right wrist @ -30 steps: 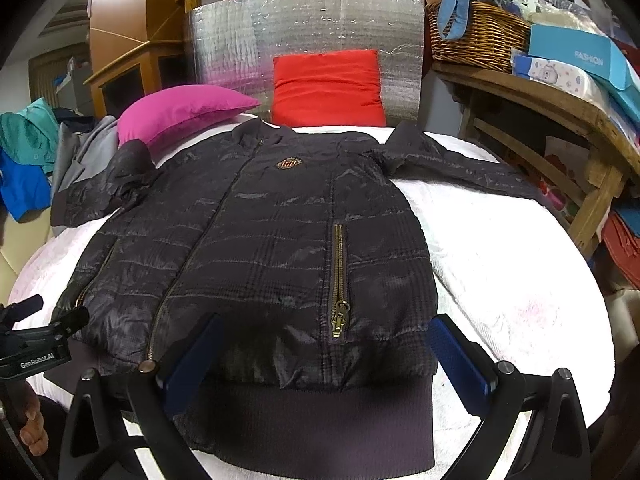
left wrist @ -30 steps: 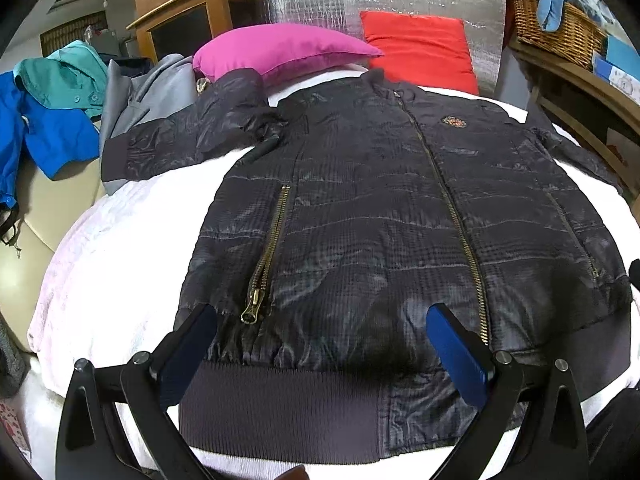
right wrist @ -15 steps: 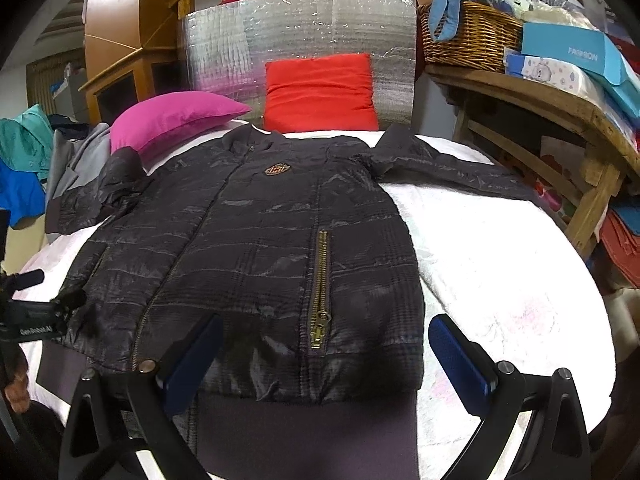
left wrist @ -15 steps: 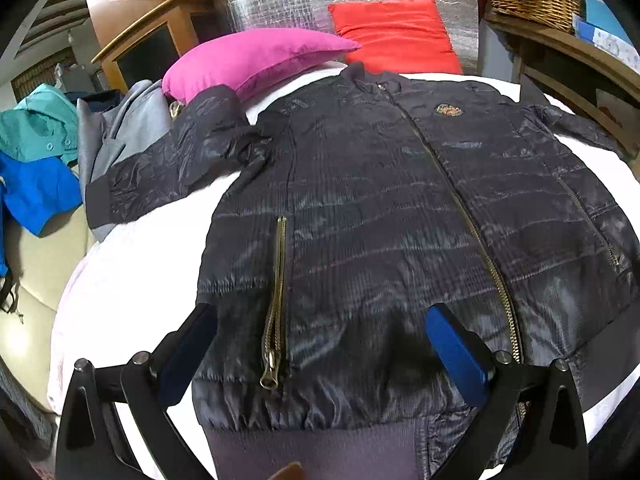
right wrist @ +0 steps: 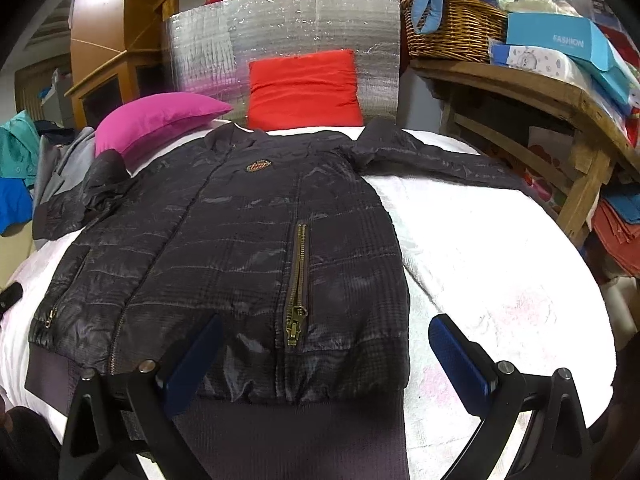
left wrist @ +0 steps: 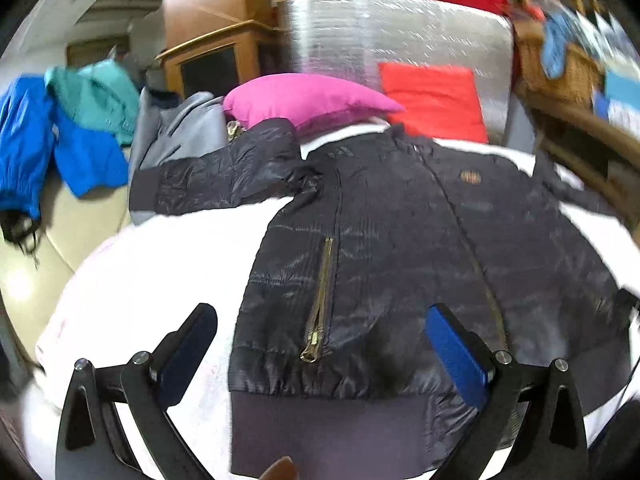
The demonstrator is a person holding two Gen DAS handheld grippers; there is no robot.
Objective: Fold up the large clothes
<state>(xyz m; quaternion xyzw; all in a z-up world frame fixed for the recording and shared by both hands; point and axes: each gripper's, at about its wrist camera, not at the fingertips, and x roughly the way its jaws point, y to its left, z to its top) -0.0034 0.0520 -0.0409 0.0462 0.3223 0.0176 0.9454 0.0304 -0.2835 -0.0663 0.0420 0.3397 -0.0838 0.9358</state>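
Black quilted nylon, the jacket (right wrist: 224, 248) lies front-up and zipped on the white cover (right wrist: 492, 264), collar toward twelve o'clock near the red cushion (right wrist: 304, 88) and the pink pillow (right wrist: 156, 120) at eleven. The right gripper (right wrist: 324, 360) hangs over the hem's right corner at six o'clock, jaws spread wide, gripping nothing. The left gripper (left wrist: 320, 352) (its view is motion-blurred) is likewise wide apart and empty, above the hem's left corner.
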